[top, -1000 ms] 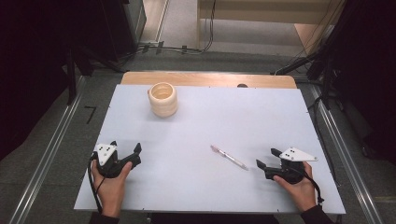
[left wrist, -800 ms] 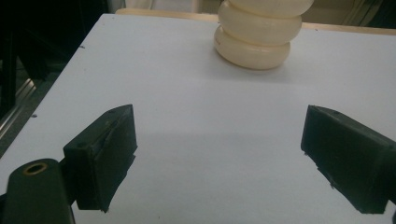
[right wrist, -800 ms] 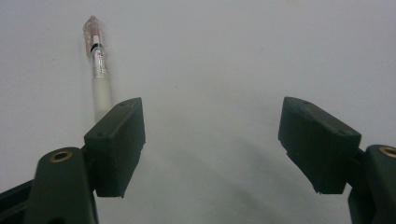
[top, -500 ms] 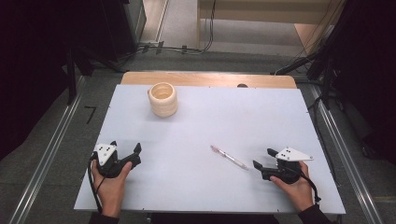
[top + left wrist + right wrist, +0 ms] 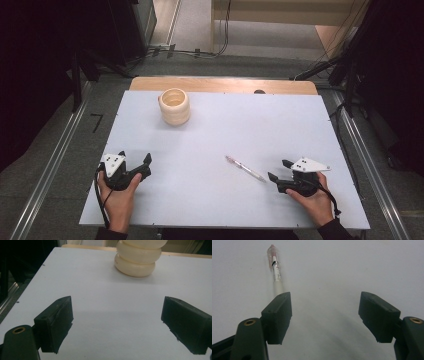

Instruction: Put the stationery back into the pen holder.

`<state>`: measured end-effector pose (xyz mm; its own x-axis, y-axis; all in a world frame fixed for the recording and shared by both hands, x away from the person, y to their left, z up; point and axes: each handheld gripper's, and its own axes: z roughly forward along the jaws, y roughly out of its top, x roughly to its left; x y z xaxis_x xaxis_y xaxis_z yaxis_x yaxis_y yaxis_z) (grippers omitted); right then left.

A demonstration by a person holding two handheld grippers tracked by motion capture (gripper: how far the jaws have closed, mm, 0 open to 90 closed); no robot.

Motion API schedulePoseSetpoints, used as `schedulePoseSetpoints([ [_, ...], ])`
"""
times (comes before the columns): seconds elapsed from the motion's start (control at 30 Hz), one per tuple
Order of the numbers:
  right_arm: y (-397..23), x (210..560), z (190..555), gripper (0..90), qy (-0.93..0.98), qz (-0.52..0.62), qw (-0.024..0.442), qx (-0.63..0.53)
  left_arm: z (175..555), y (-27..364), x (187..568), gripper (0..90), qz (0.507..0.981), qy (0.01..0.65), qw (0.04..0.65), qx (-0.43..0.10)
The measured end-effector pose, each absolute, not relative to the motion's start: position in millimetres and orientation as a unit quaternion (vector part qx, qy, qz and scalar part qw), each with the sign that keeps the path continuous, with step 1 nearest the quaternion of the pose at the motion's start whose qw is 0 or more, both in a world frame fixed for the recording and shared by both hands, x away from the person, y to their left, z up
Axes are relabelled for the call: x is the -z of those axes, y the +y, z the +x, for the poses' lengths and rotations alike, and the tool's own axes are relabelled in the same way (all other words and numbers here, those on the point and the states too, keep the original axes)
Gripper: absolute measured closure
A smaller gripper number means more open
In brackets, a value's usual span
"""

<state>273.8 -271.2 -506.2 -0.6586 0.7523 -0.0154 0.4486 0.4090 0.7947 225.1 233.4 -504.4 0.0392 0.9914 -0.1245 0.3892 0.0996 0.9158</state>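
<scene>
The right gripper [image 5: 279,171] sits low on the white tabletop [image 5: 280,120], jaws spread wide and empty, with the pen [image 5: 275,272] lying just ahead of its one jaw, so the tidy play looks like sliding sideways until the barrel sits between both jaws, then closing across it. Over at the near left corner the left gripper [image 5: 135,161] rests with jaws equally wide, gripping nothing, facing the cream ribbed cup [image 5: 138,257] well up the board.

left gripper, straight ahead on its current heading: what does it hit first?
Probably the cream ribbed cup. In the left gripper view it stands ahead of the open left gripper, roughly centred between the jaws, with bare white table between. The high view puts it slightly to the side, so the hit could be glancing.
</scene>
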Motion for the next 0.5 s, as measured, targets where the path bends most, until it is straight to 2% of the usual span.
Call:
schedulePoseSetpoints([
  [0.5,-255.7,506.6,274.3,29.8,0.829,0.352,0.176,-0.398,225.5,233.5,504.8,11.0,0.575,0.600,0.437,-0.345],
])
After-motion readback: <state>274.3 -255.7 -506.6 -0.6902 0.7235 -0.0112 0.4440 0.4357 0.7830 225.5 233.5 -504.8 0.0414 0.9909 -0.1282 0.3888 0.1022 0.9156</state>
